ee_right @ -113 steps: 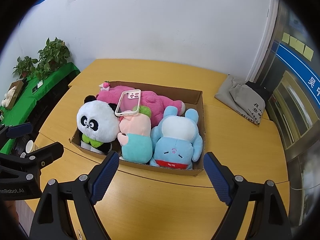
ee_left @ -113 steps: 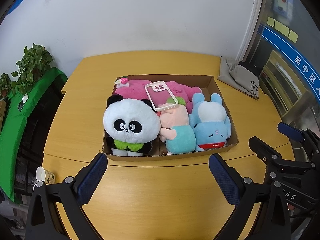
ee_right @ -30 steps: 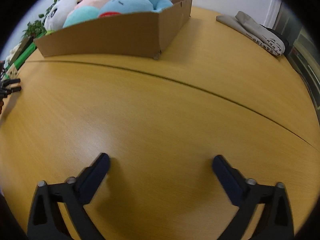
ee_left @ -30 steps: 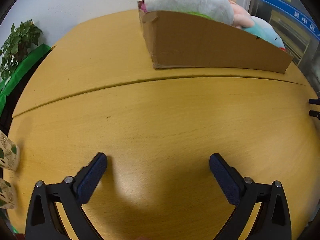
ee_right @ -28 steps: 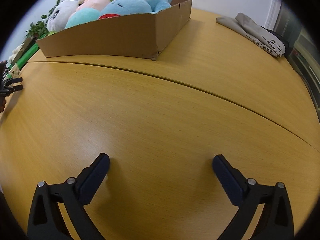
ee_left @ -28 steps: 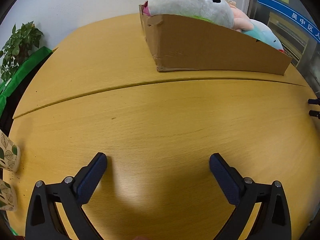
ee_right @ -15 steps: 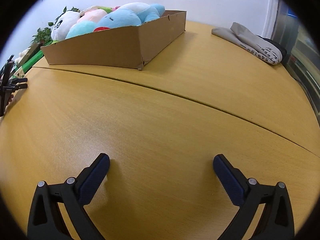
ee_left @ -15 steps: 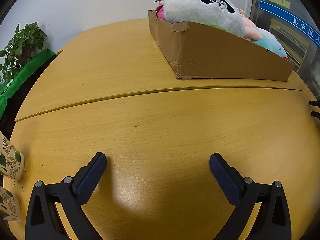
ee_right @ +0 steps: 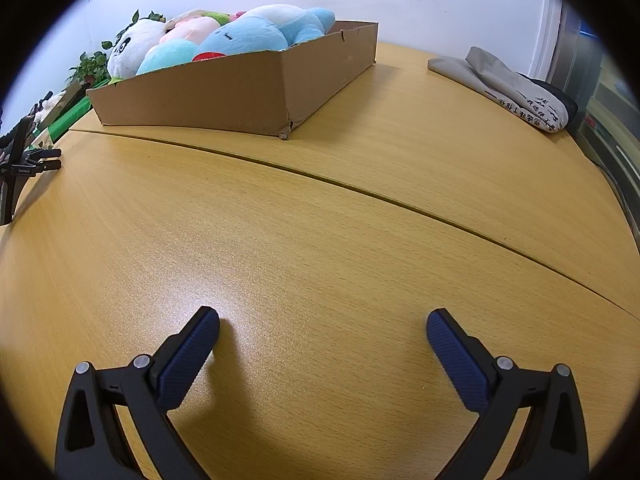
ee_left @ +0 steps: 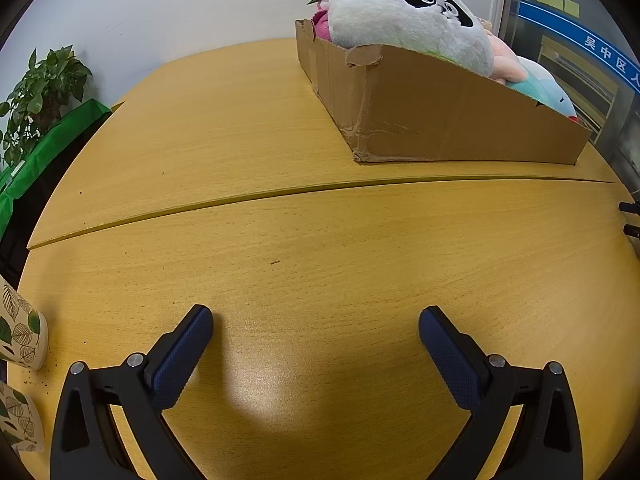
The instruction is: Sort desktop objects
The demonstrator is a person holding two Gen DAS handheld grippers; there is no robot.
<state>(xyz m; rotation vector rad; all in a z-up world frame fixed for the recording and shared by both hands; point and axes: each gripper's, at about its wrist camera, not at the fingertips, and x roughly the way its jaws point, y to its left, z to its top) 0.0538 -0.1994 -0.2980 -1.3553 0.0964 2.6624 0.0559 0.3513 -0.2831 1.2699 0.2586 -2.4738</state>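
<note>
Your cardboard box [ee_left: 460, 120] sits on the far half of the wooden table [ee_left: 280, 240], beyond the seam that crosses the tabletop. It is packed with plush toys: the panda plush [ee_left: 404, 16] rises above its near-left corner, with a pink plush [ee_left: 505, 66] and a teal plush [ee_left: 540, 88] beside it. From your right side, the blue plush [ee_right: 264, 32] fills the near end of the box, with the panda at the far end.

Since half a second ago the box has slid further right in your left view and further left in your right view, and more bare table lies ahead of each tool. Nearly four seconds ago you looked down into the box from above; now both cameras sit low, near the tabletop.

Your left gripper [ee_left: 316, 334] has its jaws spread wide over bare wood, holding nothing. Your right gripper [ee_right: 323, 334] is the same, wide apart and empty.

Two leaf-printed paper cups [ee_left: 18, 340] stand at the left edge near your left tool. A folded grey cloth bag [ee_right: 508, 84] lies well apart from the box on the right. A potted plant [ee_left: 44, 92] stands beyond the table's left side.
</note>
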